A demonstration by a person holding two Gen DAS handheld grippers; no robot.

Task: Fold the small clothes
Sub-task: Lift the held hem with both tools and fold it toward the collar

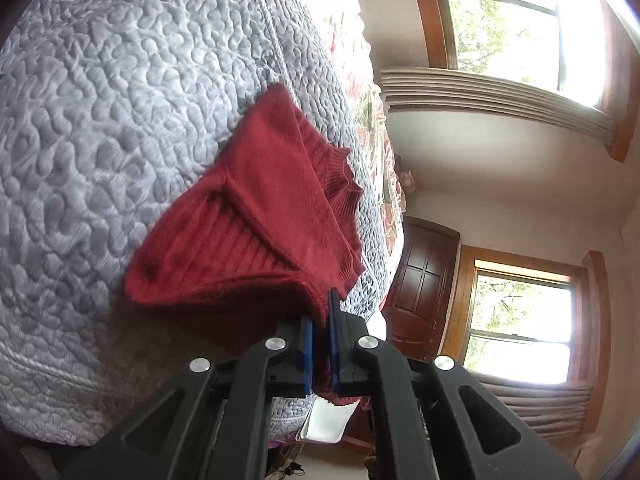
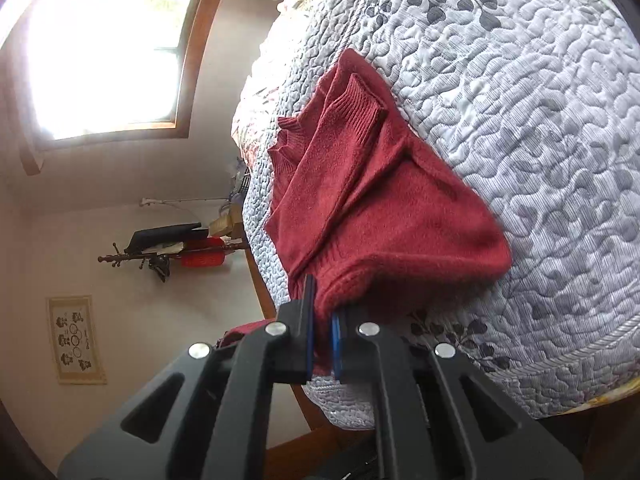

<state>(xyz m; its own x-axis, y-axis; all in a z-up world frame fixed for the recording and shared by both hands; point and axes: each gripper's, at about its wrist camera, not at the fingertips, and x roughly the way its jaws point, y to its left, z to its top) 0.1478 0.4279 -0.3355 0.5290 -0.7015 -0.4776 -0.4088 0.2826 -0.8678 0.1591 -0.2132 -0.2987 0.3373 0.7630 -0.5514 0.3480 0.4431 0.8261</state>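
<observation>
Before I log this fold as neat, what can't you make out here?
- Sweater underside: hidden by its own top layers, both views.
- Hem corners: covered by the left tool and the right tool.
- Quilt edge: cut off by the lens rim.

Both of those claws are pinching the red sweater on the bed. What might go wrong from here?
Each gripper, left and right, holds only a thin edge of the red sweater, so the knit may slip out mid-fold. The sleeve already laid across the body may slide off as the hem is carried over. The sweater also lies close to the edge of the quilt, so a dropped corner might hang over the side.
</observation>
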